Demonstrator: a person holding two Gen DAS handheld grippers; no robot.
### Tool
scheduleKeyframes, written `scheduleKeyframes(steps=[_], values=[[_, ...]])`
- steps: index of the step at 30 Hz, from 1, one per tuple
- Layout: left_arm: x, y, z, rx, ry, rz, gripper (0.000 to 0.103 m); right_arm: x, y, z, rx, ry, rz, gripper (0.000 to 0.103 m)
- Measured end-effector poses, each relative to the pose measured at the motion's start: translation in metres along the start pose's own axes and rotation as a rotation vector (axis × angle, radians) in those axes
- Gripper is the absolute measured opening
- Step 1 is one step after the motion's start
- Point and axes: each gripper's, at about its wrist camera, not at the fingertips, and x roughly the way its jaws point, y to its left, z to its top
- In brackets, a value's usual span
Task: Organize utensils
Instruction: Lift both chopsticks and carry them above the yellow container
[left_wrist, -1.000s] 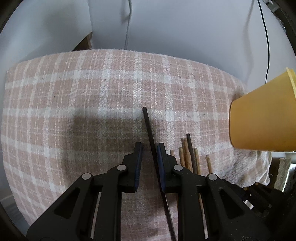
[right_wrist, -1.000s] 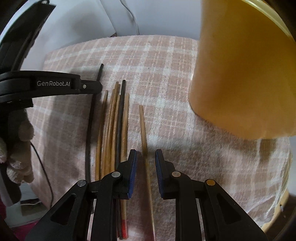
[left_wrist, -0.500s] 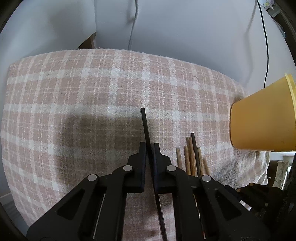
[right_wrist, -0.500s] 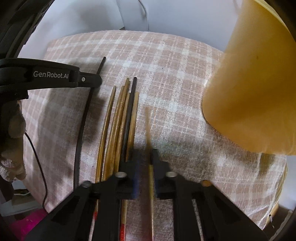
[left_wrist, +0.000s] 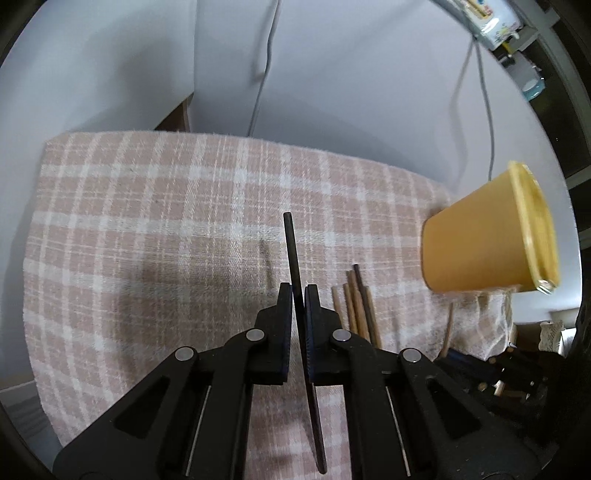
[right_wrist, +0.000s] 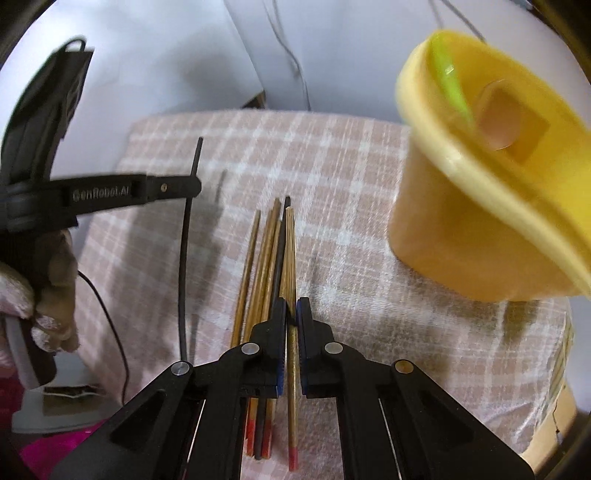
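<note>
Pink checked cloth (left_wrist: 155, 229) is covering the tabletop before a white wall. Left tongs (left_wrist: 294, 295) are clenching a black chopstick (left_wrist: 291, 251), its tip poking out beyond them. Right tongs (right_wrist: 291, 306) are gripping a wooden chopstick (right_wrist: 290, 236). Between both tongs, a chopstick bundle (right_wrist: 264, 258) is lying flat. Right of them, a yellow cup (right_wrist: 476, 206) is standing.

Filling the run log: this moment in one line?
left gripper: shut on black chopstick | right gripper: shut on wooden chopstick | yellow cup: upright
</note>
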Motion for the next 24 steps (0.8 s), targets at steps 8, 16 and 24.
scheduleKeyframes(steps=[8, 16, 24], values=[[-0.044, -0.014, -0.011, 0.011, -0.054, -0.045, 0.003, -0.027, -0.021, -0.006, 0.046, -0.080, 0.054, 0.004], [-0.081, -0.030, -0.019, 0.020, -0.114, -0.102, 0.003, -0.064, -0.045, -0.023, 0.122, -0.148, 0.088, 0.004], [-0.110, -0.049, -0.023, 0.042, -0.162, -0.149, 0.003, -0.106, -0.066, -0.043, 0.184, -0.217, 0.089, 0.004]])
